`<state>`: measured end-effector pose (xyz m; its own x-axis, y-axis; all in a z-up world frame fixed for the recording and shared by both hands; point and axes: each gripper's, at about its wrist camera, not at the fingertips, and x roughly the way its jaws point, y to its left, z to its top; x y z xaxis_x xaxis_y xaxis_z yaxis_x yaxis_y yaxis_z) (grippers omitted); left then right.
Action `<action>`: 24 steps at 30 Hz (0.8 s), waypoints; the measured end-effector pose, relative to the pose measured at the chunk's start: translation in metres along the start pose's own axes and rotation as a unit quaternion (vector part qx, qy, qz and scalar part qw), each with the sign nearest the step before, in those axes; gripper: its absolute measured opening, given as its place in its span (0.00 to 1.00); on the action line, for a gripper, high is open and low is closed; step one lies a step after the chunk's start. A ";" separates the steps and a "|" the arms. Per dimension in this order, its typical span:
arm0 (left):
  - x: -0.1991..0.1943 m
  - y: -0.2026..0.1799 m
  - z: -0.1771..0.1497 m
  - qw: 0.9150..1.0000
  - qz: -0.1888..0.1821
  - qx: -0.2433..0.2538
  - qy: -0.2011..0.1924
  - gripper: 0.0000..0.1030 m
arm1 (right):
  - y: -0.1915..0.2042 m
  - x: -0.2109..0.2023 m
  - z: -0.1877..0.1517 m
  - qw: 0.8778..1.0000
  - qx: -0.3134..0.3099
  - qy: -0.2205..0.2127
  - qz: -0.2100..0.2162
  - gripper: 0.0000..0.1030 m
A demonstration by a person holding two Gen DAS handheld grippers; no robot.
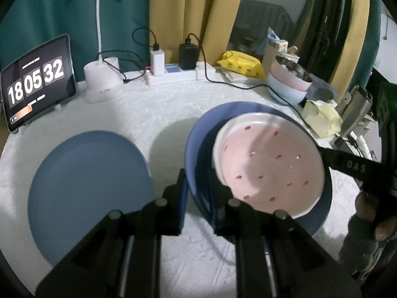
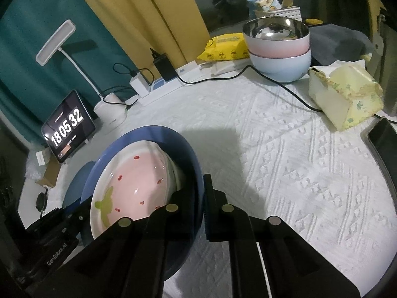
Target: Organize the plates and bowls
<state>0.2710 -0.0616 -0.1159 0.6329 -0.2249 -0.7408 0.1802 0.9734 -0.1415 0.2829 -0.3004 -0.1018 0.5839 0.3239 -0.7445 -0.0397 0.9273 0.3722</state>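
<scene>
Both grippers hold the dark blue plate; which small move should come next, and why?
Probably carry it left over the light blue plate. Both hand-held grippers pinch the dark blue plate, which is tilted, with the pink plate inside.

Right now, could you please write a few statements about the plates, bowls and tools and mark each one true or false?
1. Both tools grip the dark blue plate. True: the left tool and right tool pinch opposite rims.
2. The pink dish lies on the tablecloth. False: it sits in the blue plate.
3. A second blue plate lies flat on the cloth. True.
4. The stacked bowls are all blue. False: pink sits on pale blue.
</scene>
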 end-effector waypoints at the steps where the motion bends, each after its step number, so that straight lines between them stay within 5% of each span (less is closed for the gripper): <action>1: -0.001 0.000 0.000 1.000 -0.003 -0.001 -0.002 0.14 | 0.000 -0.002 0.000 1.000 0.000 -0.001 0.000 0.07; 24: -0.044 0.019 0.014 0.999 -0.007 -0.022 -0.042 0.14 | 0.037 -0.032 0.015 0.999 -0.029 -0.033 0.007 0.08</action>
<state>0.2569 -0.0337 -0.0769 0.6915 -0.2391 -0.6817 0.1566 0.9708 -0.1817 0.2746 -0.2791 -0.0558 0.6347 0.3262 -0.7005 -0.0937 0.9323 0.3492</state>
